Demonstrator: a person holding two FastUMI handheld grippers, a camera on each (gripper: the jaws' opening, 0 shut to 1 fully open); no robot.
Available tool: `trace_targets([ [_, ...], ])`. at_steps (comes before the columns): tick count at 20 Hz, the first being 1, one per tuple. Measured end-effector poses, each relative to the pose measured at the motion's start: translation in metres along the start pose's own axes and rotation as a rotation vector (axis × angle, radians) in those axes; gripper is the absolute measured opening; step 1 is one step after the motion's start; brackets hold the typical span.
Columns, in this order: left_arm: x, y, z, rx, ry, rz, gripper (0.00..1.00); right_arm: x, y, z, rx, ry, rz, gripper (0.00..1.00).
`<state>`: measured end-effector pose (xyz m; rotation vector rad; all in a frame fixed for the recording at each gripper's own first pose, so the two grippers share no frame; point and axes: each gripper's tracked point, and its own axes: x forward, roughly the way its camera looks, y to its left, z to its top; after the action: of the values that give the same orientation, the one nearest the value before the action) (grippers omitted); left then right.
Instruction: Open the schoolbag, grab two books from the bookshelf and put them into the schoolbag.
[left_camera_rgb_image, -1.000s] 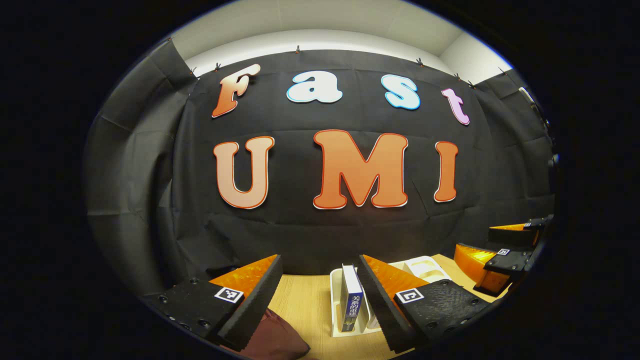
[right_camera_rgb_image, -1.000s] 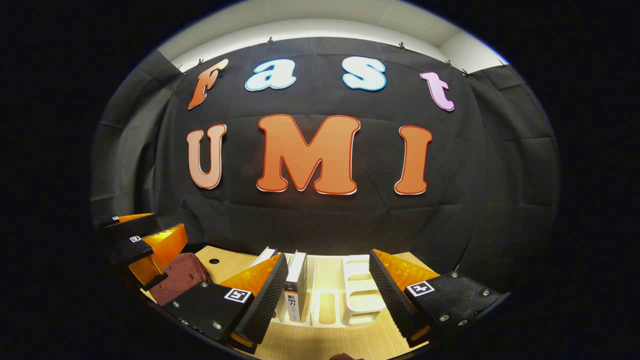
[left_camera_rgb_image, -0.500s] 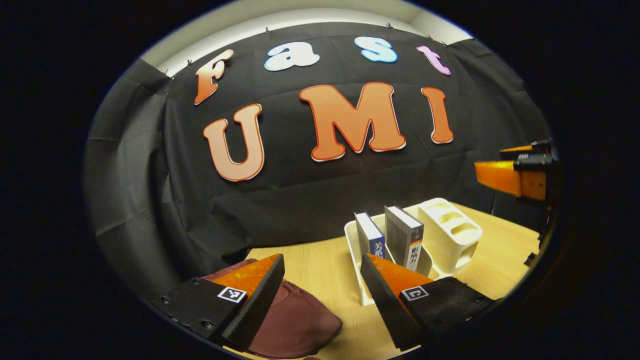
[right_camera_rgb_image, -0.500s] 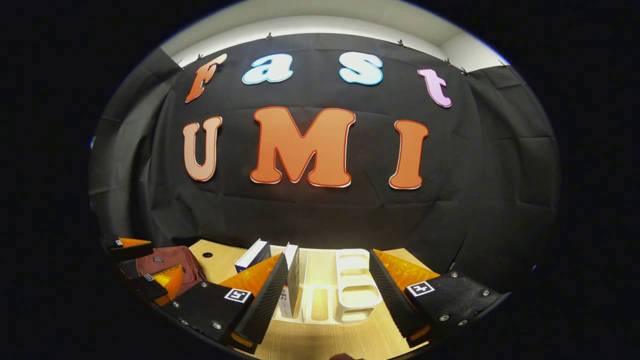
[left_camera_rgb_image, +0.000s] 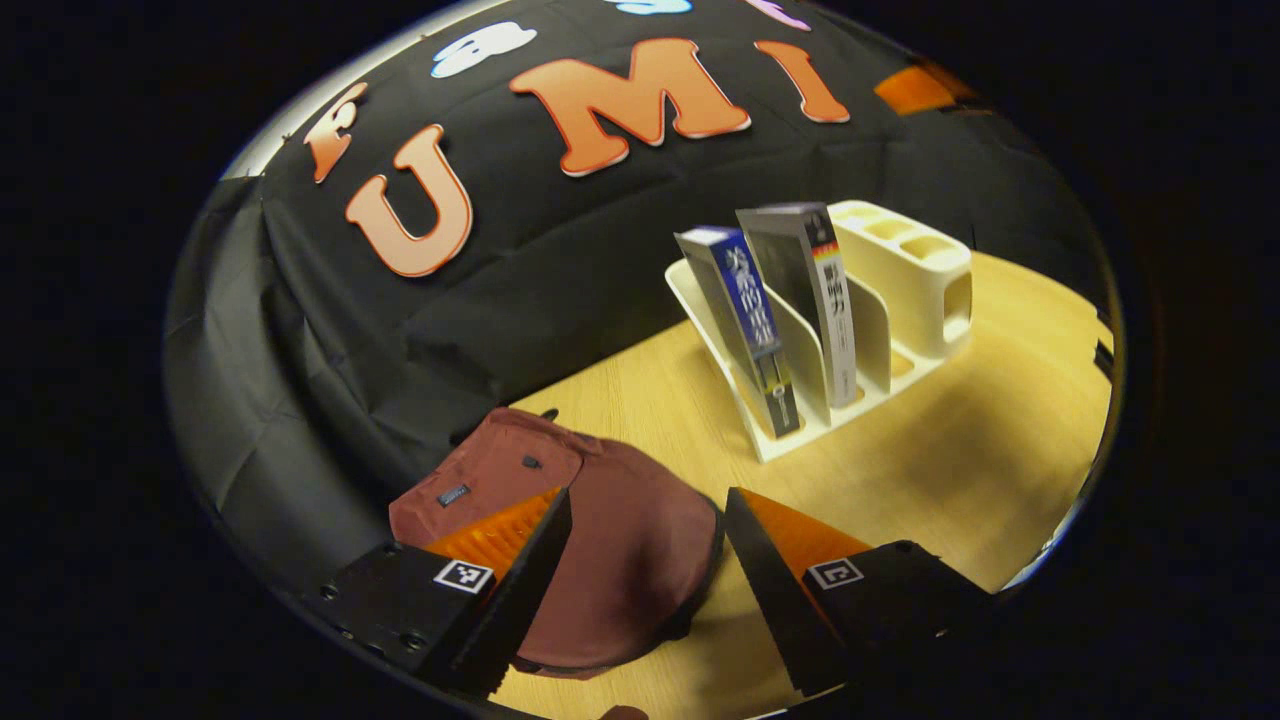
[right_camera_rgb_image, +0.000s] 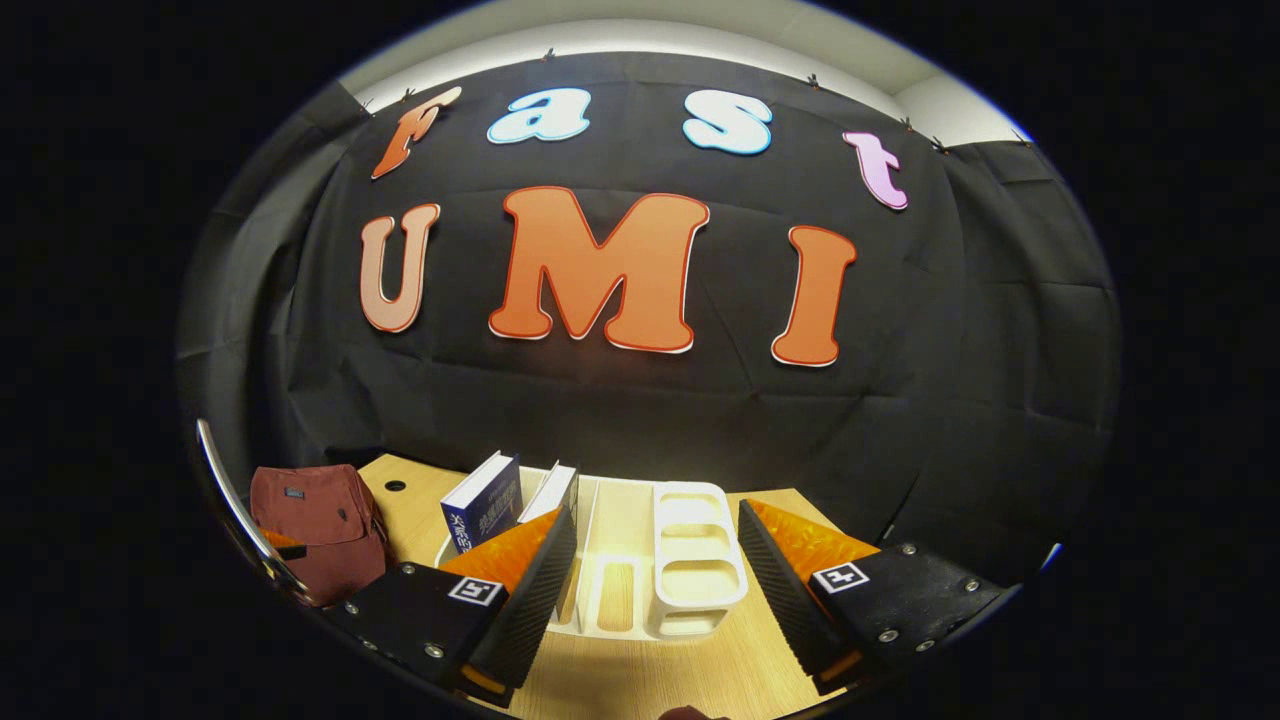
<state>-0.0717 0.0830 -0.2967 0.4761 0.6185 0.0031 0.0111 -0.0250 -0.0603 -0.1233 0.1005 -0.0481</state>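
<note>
Behind everything hangs the booth's wall of creased black cloth (right_camera_rgb_image: 640, 420), clipped along its top edge under a pale ceiling strip, and it closes off the far side of a light wooden table (left_camera_rgb_image: 960, 450) with a smooth, yellowish grain and a small dark hole near its back edge. On that table, toward the left in the right gripper view, lies the dark red fabric schoolbag (left_camera_rgb_image: 610, 540), rounded and slumped flat, its flap down and a small dark tag on its front pocket; in the left gripper view it sits directly beneath and between that gripper's fingers. Well apart from it, further along the table, stands a cream plastic bookshelf (left_camera_rgb_image: 900, 290) with upright dividers at one end and a block of open compartments at the other. Two books lean in its divider slots: a blue-spined book with a white cover (left_camera_rgb_image: 745, 320) in the outermost slot and, just beside it in the next slot, a grey book with a pale spine (left_camera_rgb_image: 815, 290); both tilt the same way against the dividers. The left gripper (left_camera_rgb_image: 640, 580) hovers over the bag with its jaws spread wide and nothing between them. The right gripper (right_camera_rgb_image: 655, 600) points at the bookshelf, its jaws likewise wide apart and empty, the compartment block showing in the gap.
</note>
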Motion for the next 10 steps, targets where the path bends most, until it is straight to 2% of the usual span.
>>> trace_targets([
  [6,0.019,-0.008,-0.058,0.174,0.119,0.016,0.98,0.003,-0.002,-0.008,-0.018,0.016,-0.007,0.97],
  [10,0.028,-0.010,-0.082,0.291,0.175,0.041,0.97,0.005,-0.001,-0.009,-0.017,0.019,-0.005,0.97],
])
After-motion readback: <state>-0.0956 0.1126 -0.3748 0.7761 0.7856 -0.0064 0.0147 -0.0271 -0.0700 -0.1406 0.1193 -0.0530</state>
